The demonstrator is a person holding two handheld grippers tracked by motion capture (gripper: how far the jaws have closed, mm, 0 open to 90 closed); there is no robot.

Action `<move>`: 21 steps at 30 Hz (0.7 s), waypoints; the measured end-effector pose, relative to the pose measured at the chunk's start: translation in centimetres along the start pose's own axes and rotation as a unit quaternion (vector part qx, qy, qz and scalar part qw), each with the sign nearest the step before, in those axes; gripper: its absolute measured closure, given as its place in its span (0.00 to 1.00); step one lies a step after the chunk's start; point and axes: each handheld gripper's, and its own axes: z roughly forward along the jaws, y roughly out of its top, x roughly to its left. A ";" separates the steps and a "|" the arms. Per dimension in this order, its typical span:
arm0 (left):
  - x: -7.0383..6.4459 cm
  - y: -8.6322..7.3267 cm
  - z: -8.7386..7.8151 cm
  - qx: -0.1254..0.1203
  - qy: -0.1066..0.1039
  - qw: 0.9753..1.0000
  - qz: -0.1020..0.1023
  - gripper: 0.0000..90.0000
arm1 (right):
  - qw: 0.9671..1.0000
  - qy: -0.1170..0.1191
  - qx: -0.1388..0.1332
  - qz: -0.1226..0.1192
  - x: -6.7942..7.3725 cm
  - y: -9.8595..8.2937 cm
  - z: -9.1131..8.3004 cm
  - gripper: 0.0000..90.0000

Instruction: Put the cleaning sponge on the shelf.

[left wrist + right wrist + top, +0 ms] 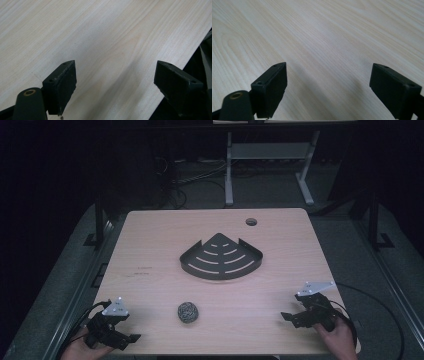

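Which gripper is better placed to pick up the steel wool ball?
Left, probably. The left gripper sits at the near left corner, nearer the steel wool ball than the right gripper is. Both are open and empty.

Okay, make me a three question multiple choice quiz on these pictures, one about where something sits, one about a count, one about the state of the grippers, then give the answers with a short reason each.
1. Where is the steel wool ball?
A. inside the corner rack
B. on the table, nearer the person than the corner rack
C. held in a gripper

2. How many curved slot rows does the corner rack have?
A. one
B. four
C. nine

3. How do the grippers stand?
A. both open
B. both shut
C. left shut, right open

Answers:
1 B: it lies on bare wood, apart from the rack.
2 B: four arcs show in its floor.
3 A: the left gripper and right gripper both show wide gaps over bare table.
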 end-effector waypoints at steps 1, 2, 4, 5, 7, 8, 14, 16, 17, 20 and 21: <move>0.0 0.1 -0.1 0.000 0.001 1.000 0.001 0.20 | 1.000 -0.001 -0.001 -0.003 0.0 0.0 0.0 0.16; 0.0 0.1 -0.1 0.000 0.001 1.000 0.003 0.19 | 1.000 0.001 -0.001 -0.001 0.0 0.1 0.0 0.16; 0.0 0.3 -0.2 0.001 0.002 1.000 0.003 0.20 | 1.000 0.001 -0.002 -0.006 0.0 0.1 0.1 0.16; 0.0 0.5 -0.3 -0.001 0.001 1.000 0.005 0.20 | 1.000 0.001 -0.002 -0.007 0.0 0.1 0.1 0.16; -0.1 0.7 -0.4 -0.002 0.002 1.000 0.008 0.20 | 1.000 0.002 -0.001 -0.005 0.1 0.0 0.0 0.16; -0.1 0.8 -0.4 -0.001 0.003 1.000 0.011 0.20 | 1.000 0.001 -0.002 -0.006 0.0 0.0 0.0 0.16; -0.6 1.6 -0.2 -0.002 -0.006 1.000 0.019 0.20 | 1.000 0.000 -0.004 -0.004 0.1 0.0 -0.1 0.16; -0.7 1.7 -0.2 -0.001 -0.006 1.000 0.023 0.20 | 1.000 0.001 -0.004 -0.004 0.1 0.0 -0.1 0.16; -0.9 2.0 -0.1 0.000 -0.008 1.000 0.026 0.20 | 1.000 0.001 -0.004 -0.004 0.1 0.0 -0.1 0.16; -1.1 2.4 0.1 0.001 -0.011 0.999 0.033 0.20 | 1.000 0.001 -0.004 -0.005 0.1 0.0 -0.1 0.16; -1.2 2.5 0.1 0.000 -0.012 0.999 0.034 0.20 | 1.000 0.002 -0.004 -0.006 0.1 0.0 0.0 0.16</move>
